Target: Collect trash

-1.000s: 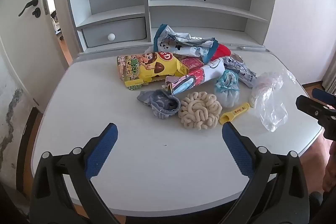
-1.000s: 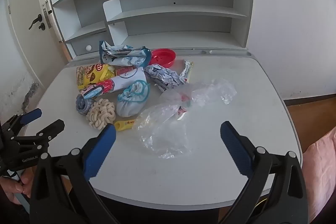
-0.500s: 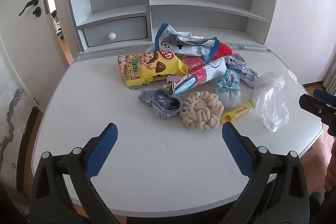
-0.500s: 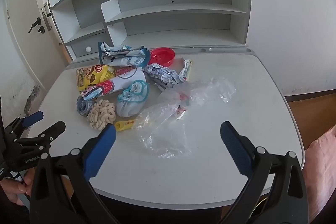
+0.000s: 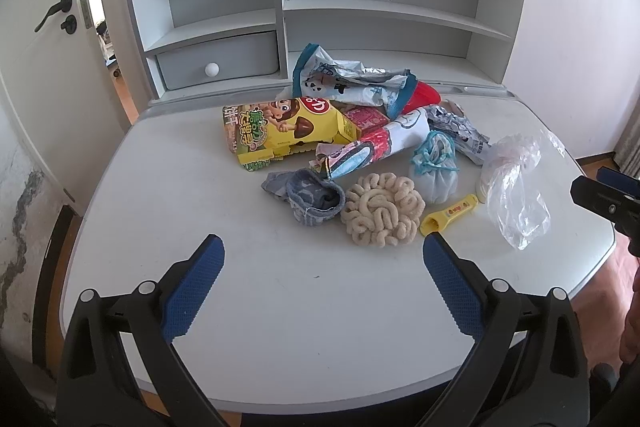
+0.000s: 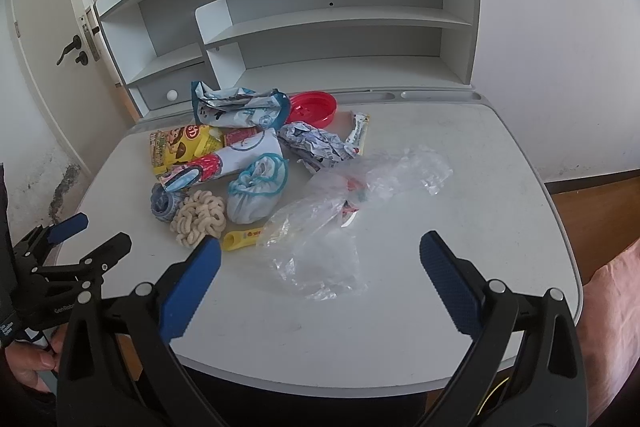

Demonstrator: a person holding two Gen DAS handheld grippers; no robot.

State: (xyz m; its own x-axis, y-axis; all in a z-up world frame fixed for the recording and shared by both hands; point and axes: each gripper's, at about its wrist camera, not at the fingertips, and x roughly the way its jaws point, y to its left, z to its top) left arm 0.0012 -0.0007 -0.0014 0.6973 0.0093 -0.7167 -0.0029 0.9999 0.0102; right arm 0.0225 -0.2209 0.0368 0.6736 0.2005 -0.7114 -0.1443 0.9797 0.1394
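While trash pile (image 5: 360, 155) unmoved, both claws (image 5: 320, 279) (image 6: 320, 275) edged closer, jaws spread.

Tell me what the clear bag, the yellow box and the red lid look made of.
Clear bag: thin plastic film, see-through, crinkled and glossy. Yellow box: printed cardboard by the look, with flat faces, folded edges and a slight sheen. Red lid: probably moulded hard plastic, smooth with a raised rim.

Yellow cartoon-printed box (image 5: 280, 131), red lid (image 6: 313, 107), grey sock (image 5: 312, 199), beige coil (image 5: 382, 209), clear bag (image 6: 320, 227), on white desk (image 5: 200, 187); blue-padded fingers (image 5: 194, 285).
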